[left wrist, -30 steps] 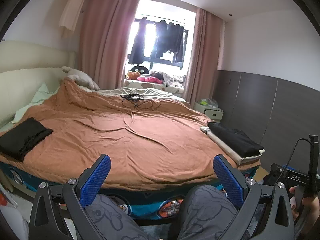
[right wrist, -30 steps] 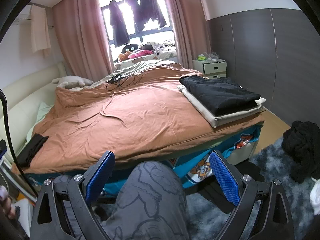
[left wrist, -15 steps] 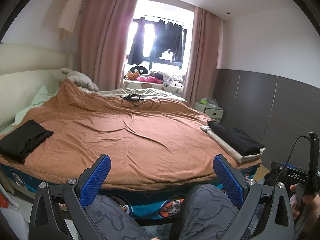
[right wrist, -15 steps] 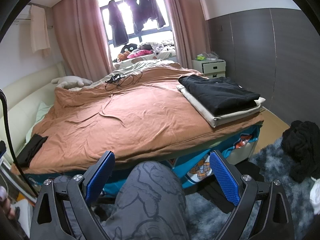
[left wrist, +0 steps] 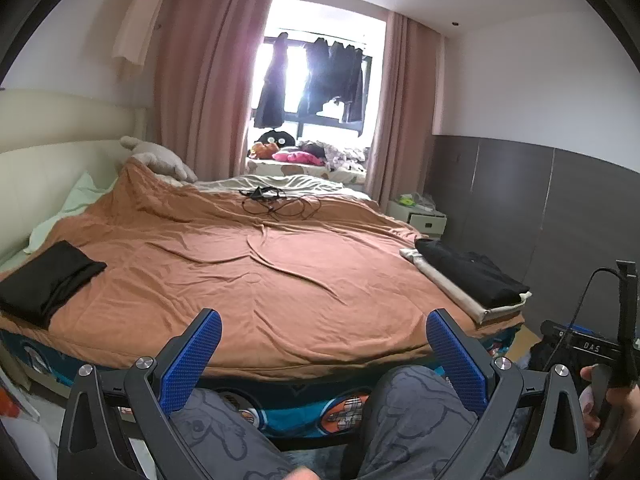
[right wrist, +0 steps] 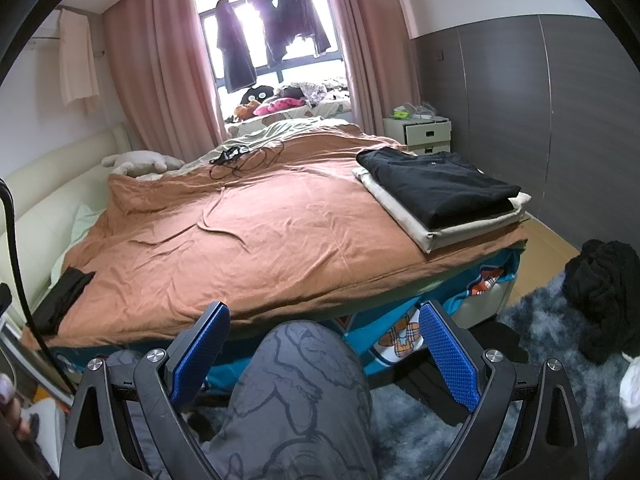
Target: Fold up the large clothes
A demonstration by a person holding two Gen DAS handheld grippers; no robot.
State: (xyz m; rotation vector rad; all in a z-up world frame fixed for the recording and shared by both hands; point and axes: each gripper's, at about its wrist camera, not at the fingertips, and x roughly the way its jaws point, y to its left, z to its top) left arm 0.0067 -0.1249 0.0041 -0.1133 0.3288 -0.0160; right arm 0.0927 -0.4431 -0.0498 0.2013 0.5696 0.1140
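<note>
A folded black garment lies on a folded cream one at the bed's right front corner; the same stack shows in the left wrist view. Another folded black garment rests on the bed's left side, seen also as a dark strip. A crumpled black garment lies on the rug. My left gripper is open and holds nothing, low in front of the bed over the person's knees. My right gripper is open too, empty, above a knee.
An orange-brown cover spreads over the bed, with black cables near its far end. A plush toy lies by the headboard. A white nightstand stands at the right wall. A grey shaggy rug covers the floor.
Both views have drifted only slightly; the left wrist view has tilted up a little. Both grippers stay open and empty, and the clothes have not moved.
</note>
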